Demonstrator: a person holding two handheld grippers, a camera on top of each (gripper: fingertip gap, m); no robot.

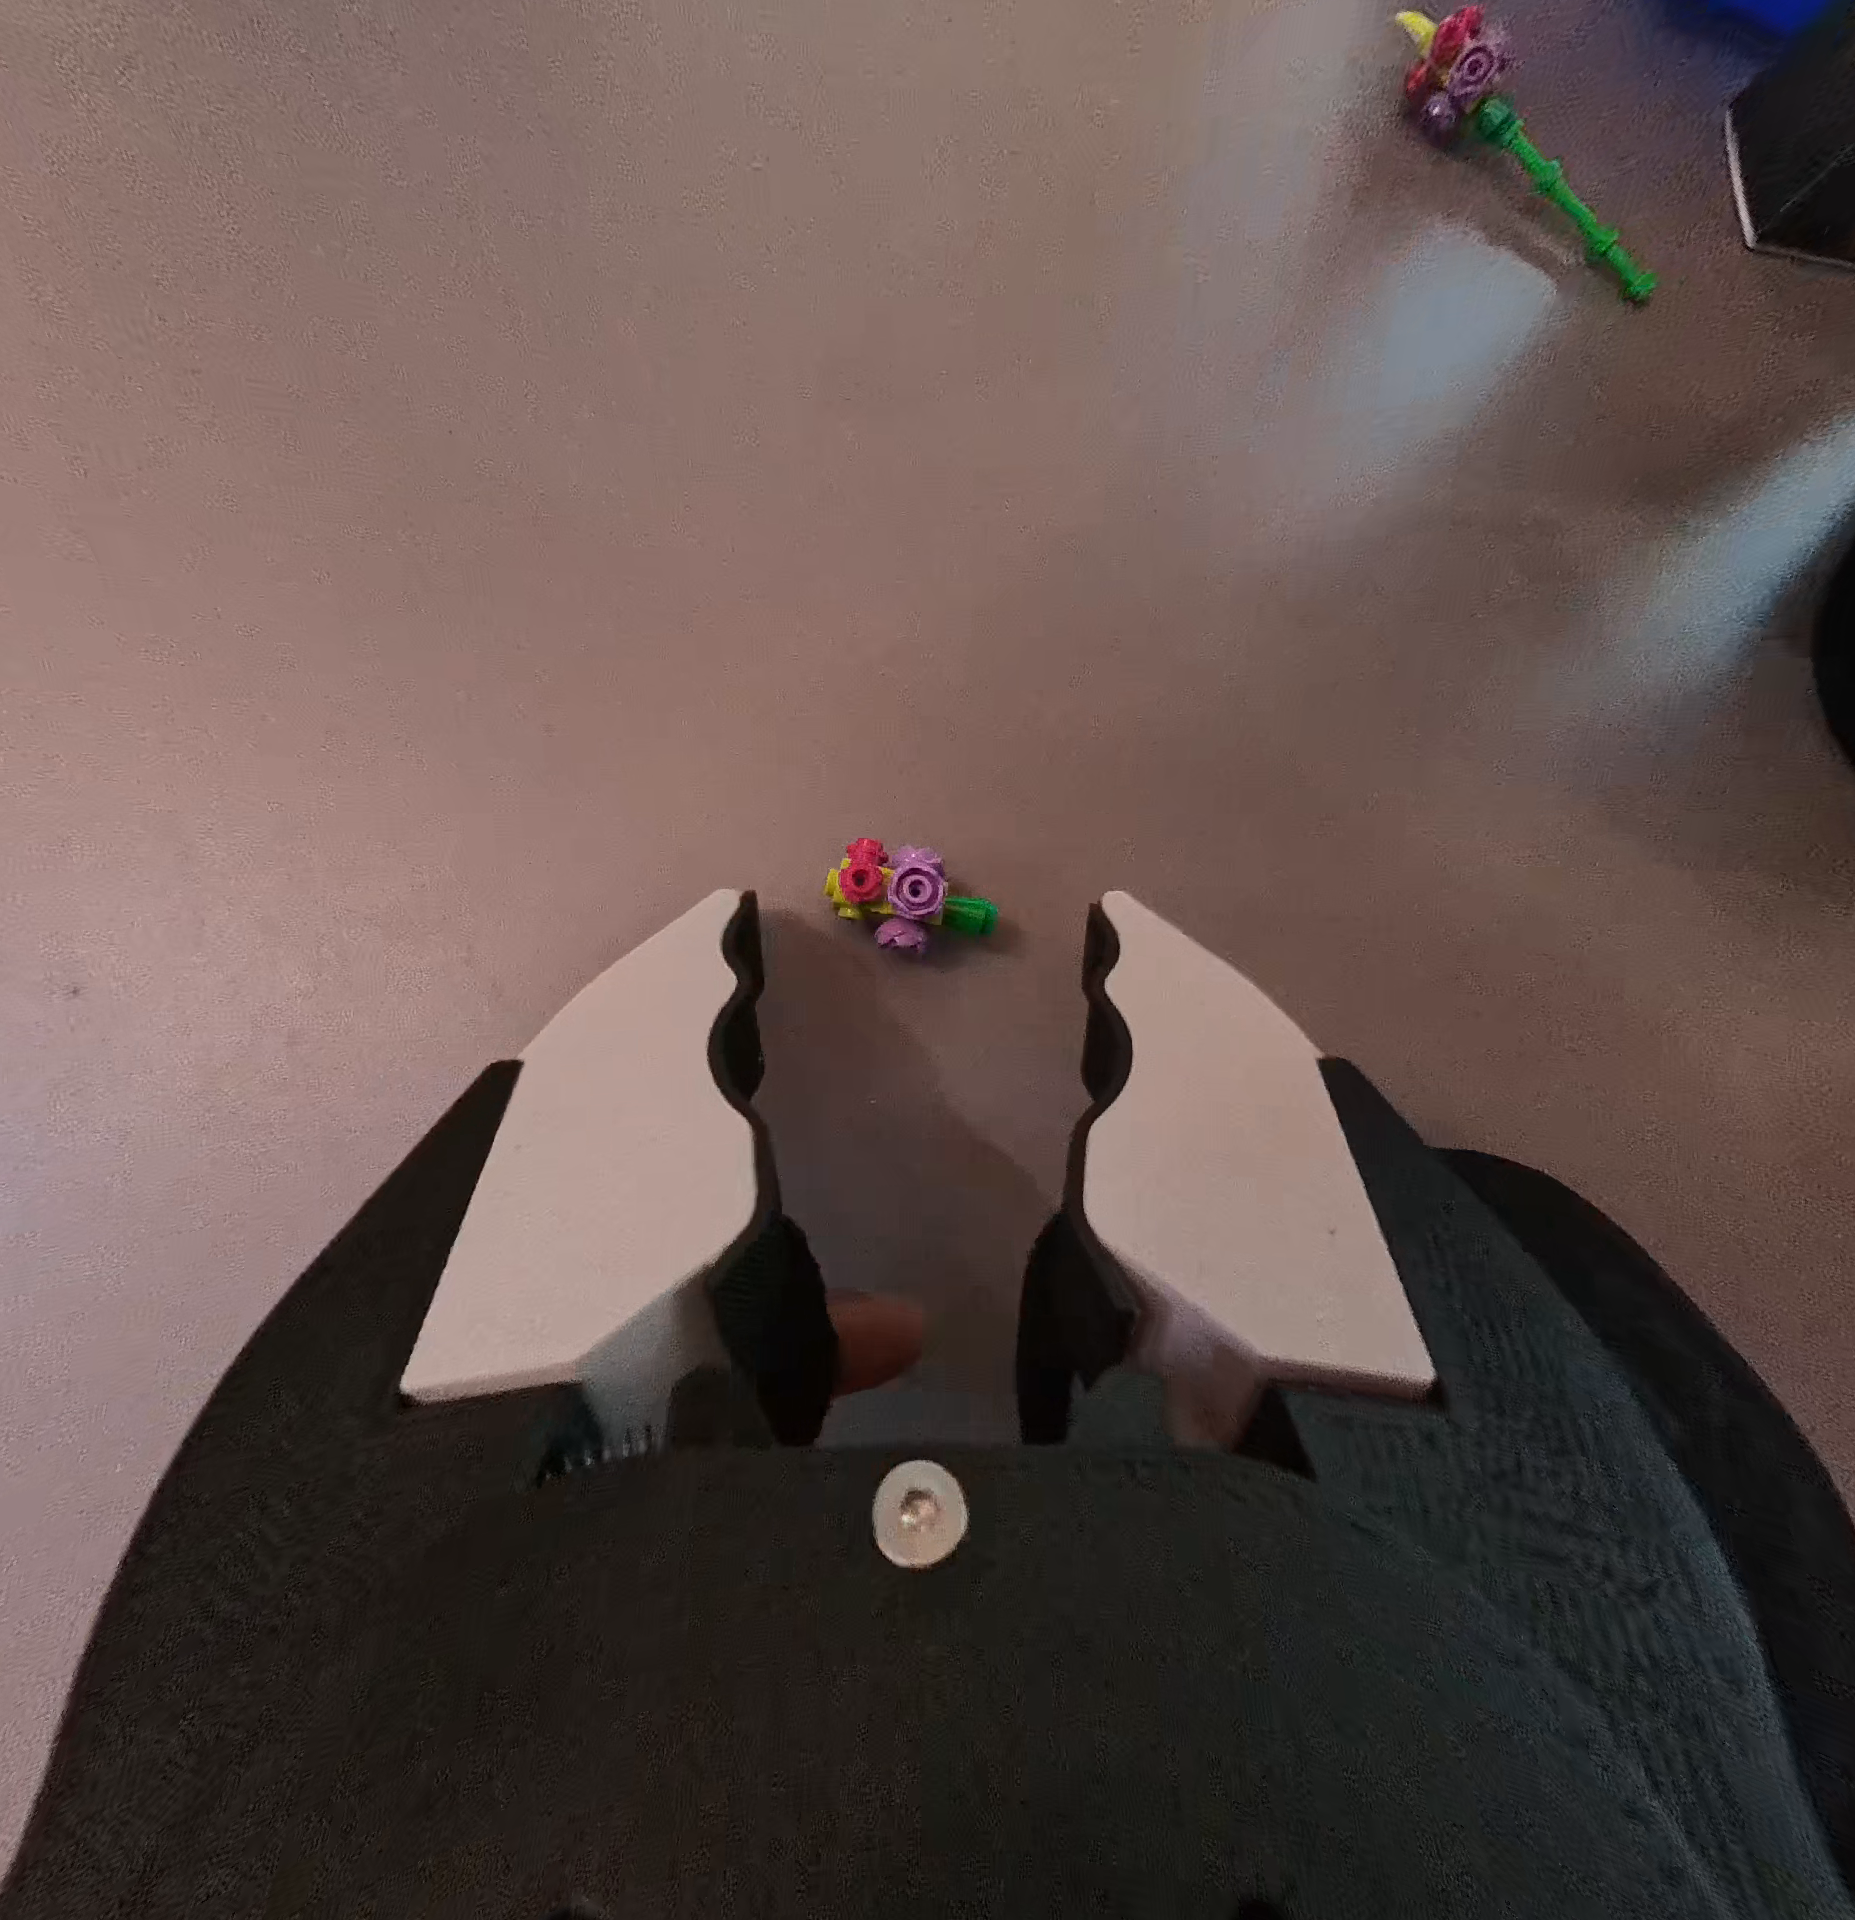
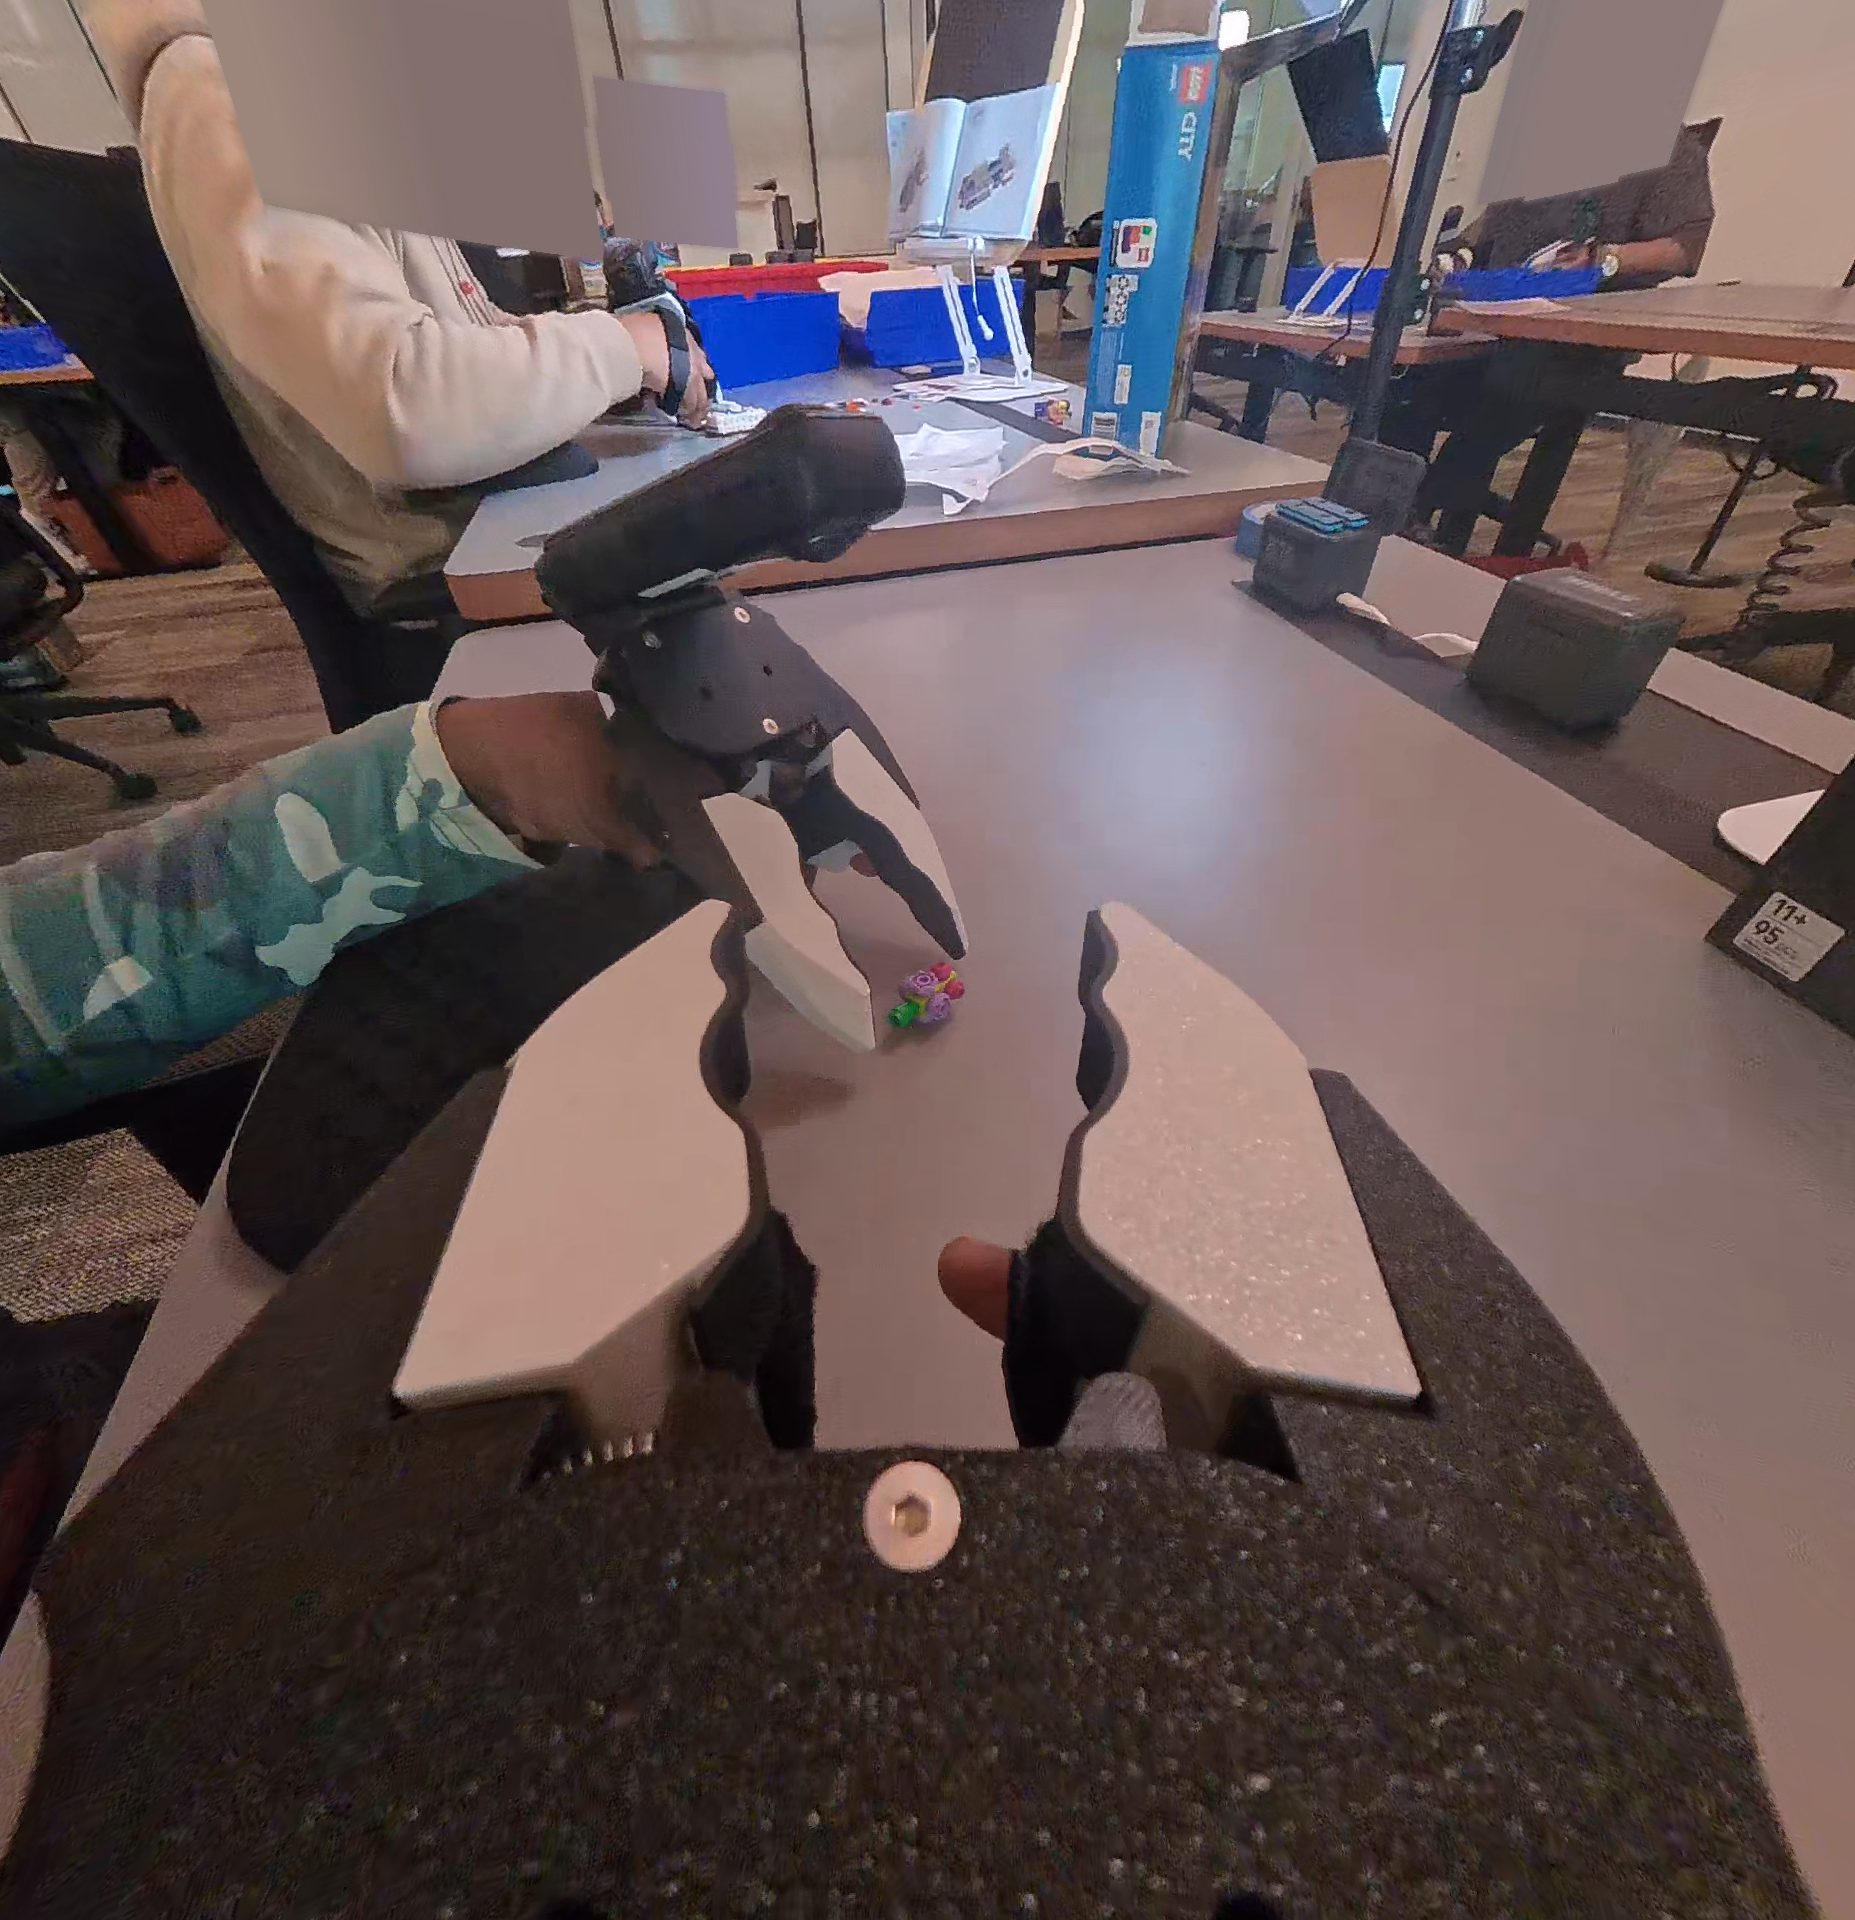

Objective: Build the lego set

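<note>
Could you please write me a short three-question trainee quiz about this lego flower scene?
1. True or false: the left tool is shut on the small flower cluster.
2. Multiple choice: the flower with the long green stem lies (A) between the left tool's fingers, (B) apart from the cluster, farther off on the grey table, (C) in the right tool.
3. Fill in: in the right wrist view, the left tool's tips point down beside the small ____ on the table.

Key
1. False: it is open, with the cluster lying just beyond its tips.
2. B.
3. Flower cluster.
</note>
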